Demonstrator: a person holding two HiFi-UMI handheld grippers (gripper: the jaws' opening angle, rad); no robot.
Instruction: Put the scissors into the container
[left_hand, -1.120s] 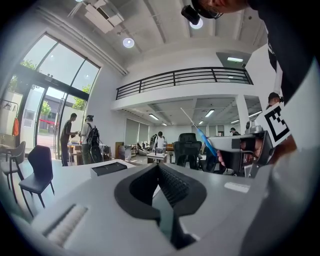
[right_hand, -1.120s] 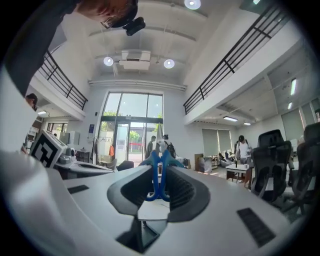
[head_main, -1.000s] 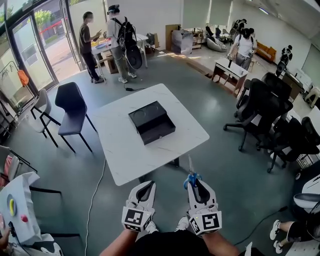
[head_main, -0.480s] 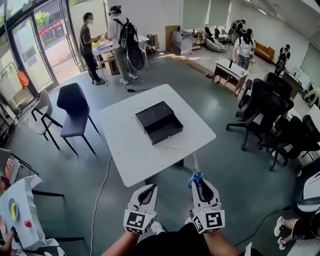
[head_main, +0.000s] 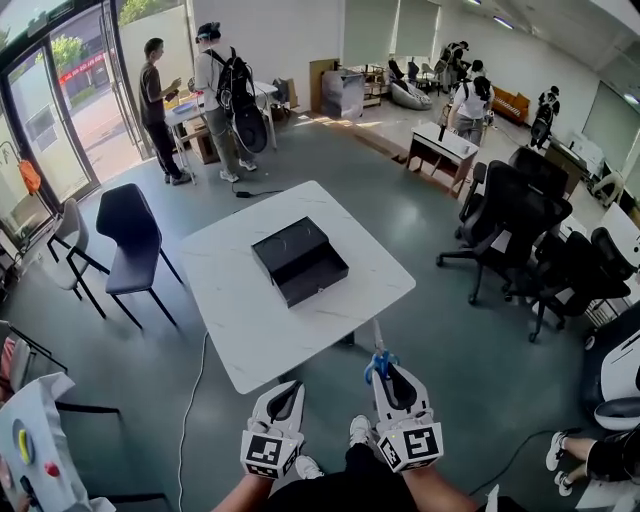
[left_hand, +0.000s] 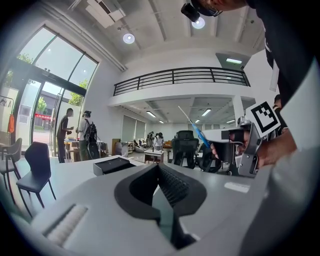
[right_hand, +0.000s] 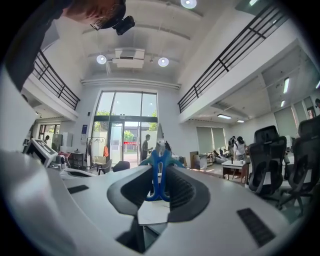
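The scissors (head_main: 379, 358) have blue handles and thin blades that point up and away toward the table. My right gripper (head_main: 384, 372) is shut on their handles, short of the near table edge. In the right gripper view the blue handles (right_hand: 159, 170) are pinched between the two dark pads. The container (head_main: 300, 262) is an open black box in the middle of the white table (head_main: 235, 315); it also appears as a dark box (left_hand: 114, 165) in the left gripper view. My left gripper (head_main: 283, 400) hangs beside the right one, shut, with nothing in it.
A black chair (head_main: 125, 230) stands left of the table and several black office chairs (head_main: 520, 210) crowd the right side. A cable (head_main: 190, 400) runs over the floor by the table's near left. People (head_main: 215, 90) stand far back by the glass doors.
The head view has swung a little, so the table and box sit slightly more to the left. Both grippers stay low before the body, the scissors still in the right one.
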